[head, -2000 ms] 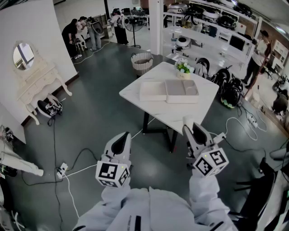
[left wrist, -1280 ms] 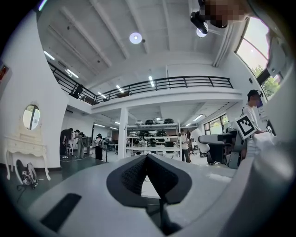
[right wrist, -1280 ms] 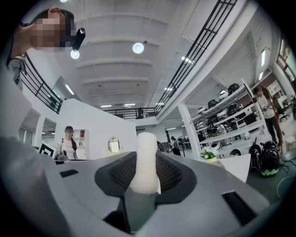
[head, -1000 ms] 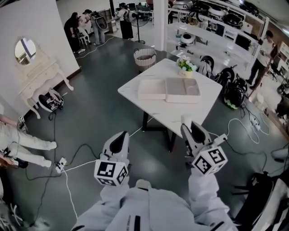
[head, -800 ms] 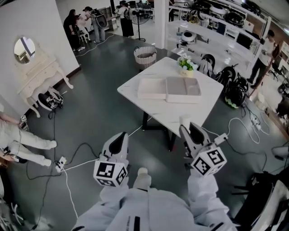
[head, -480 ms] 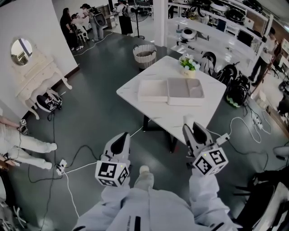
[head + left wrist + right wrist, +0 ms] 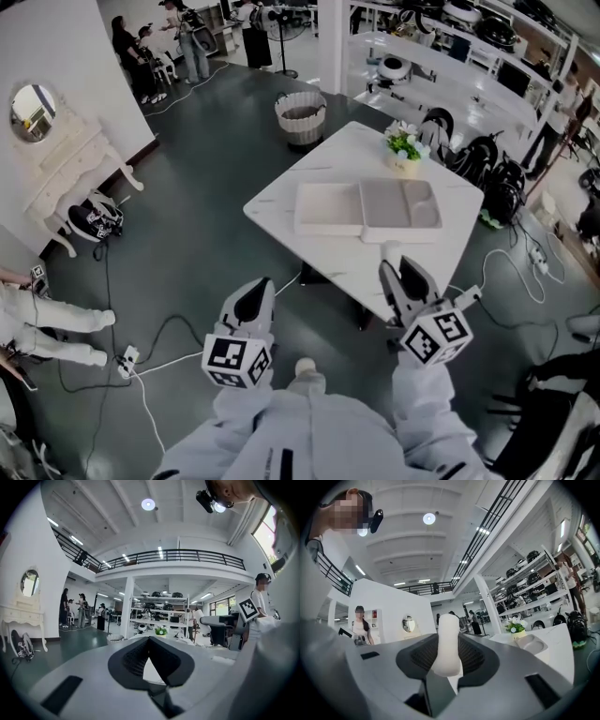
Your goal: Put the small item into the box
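An open, pale box [image 7: 367,208] lies on the white table [image 7: 309,187], its flat lid to the left and its compartment tray [image 7: 403,203] to the right. My right gripper [image 7: 399,274] is held over the table's near edge. It is shut on a small white rounded item [image 7: 446,644], which sticks up from between the jaws [image 7: 391,251]. The tray [image 7: 533,644] also shows in the right gripper view, far off to the right. My left gripper [image 7: 253,298] hangs over the floor, short of the table, shut [image 7: 150,641] with nothing in it.
A flower pot [image 7: 405,150] stands at the table's far corner beside the box. A wicker basket [image 7: 300,116] sits on the floor beyond the table. Cables [image 7: 155,352] run over the floor on the left. Bags [image 7: 487,169] and shelving lie to the right, with people further off.
The table and box have come nearer and lower in the head view as the person walks up. Both grippers keep their pose, the right one still holding the white item.
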`<state>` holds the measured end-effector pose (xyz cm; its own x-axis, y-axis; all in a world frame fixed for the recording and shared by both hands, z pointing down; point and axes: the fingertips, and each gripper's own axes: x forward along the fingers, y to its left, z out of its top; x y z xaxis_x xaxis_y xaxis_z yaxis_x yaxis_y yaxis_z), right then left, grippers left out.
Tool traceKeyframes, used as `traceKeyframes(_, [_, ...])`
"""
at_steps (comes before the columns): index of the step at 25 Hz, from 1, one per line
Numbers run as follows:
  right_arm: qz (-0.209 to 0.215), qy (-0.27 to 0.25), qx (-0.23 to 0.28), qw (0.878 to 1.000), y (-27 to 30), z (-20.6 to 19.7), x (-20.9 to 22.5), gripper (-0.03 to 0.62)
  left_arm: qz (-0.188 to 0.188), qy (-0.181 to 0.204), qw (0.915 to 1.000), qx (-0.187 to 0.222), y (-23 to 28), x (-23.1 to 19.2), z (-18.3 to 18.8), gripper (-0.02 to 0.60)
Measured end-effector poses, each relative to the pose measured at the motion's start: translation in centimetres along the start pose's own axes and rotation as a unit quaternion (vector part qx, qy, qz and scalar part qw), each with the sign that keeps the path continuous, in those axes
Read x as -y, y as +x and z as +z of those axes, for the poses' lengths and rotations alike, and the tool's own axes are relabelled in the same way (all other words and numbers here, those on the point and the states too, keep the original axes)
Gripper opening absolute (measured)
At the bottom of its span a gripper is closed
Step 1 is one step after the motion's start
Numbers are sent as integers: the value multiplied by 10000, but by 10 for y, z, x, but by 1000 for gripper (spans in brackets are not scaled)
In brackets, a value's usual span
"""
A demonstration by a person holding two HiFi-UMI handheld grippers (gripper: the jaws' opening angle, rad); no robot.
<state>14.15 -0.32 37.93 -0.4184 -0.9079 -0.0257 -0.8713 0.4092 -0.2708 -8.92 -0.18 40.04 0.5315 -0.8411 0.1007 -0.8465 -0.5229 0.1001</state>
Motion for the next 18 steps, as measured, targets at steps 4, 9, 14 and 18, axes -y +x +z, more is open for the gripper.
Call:
traceKeyframes(4, [-23, 2, -61, 10000, 37, -7, 7, 115, -7, -82, 10000, -31, 23, -29, -4, -9])
traceKeyframes(9, [-45, 20, -93, 9999, 75, -12, 10, 115, -45, -135, 9999, -37, 46, -60, -4, -8])
traceKeyframes(14, [-137, 61, -188, 9997, 98, -19, 15, 115, -123, -225, 9996, -101, 65, -79, -9, -9])
traceKeyframes(18, [-236, 92, -282, 9993, 112, -24, 25, 115, -200, -314, 9991, -222, 82, -86, -16, -9])
